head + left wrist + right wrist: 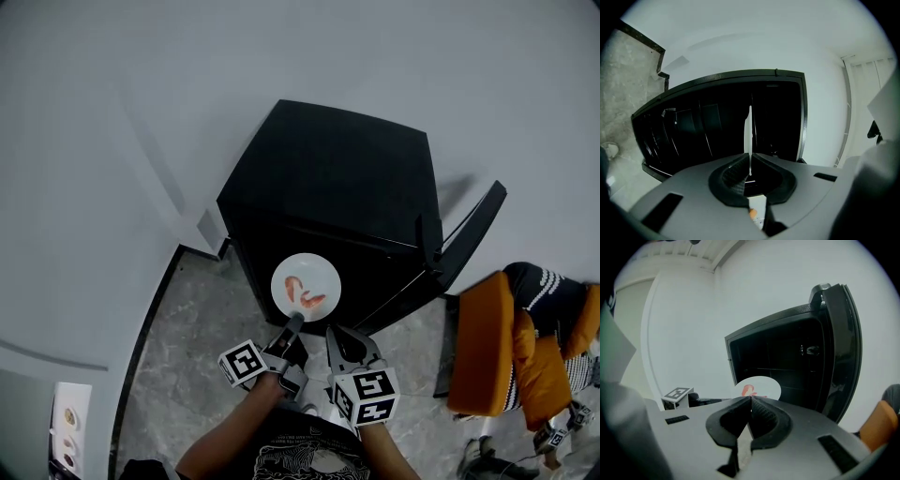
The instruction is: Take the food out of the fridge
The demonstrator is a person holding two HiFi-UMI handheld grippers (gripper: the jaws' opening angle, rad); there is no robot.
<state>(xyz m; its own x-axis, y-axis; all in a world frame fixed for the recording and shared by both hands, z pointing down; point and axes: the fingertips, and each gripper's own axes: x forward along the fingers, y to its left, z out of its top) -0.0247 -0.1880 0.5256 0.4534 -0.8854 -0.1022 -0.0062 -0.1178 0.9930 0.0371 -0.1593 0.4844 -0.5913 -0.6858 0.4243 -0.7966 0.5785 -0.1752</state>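
Note:
A white plate [305,286] with reddish food [307,298] on it hangs level in front of the open black fridge [337,178]. My left gripper [293,323] is shut on the plate's near rim. In the left gripper view the plate [749,136] shows edge-on as a thin white line pinched at my left gripper [750,161]. My right gripper [331,333] is just right of the left one, below the plate, and apart from it. In the right gripper view that gripper [751,401] is shut with nothing in it, and the plate [761,385] shows beyond it.
The fridge door [473,234] stands open to the right; the inside [787,357] is dark with bare shelves. A person sits on an orange seat [487,342] at the right. White walls stand behind and to the left, with grey stone floor [187,347] below.

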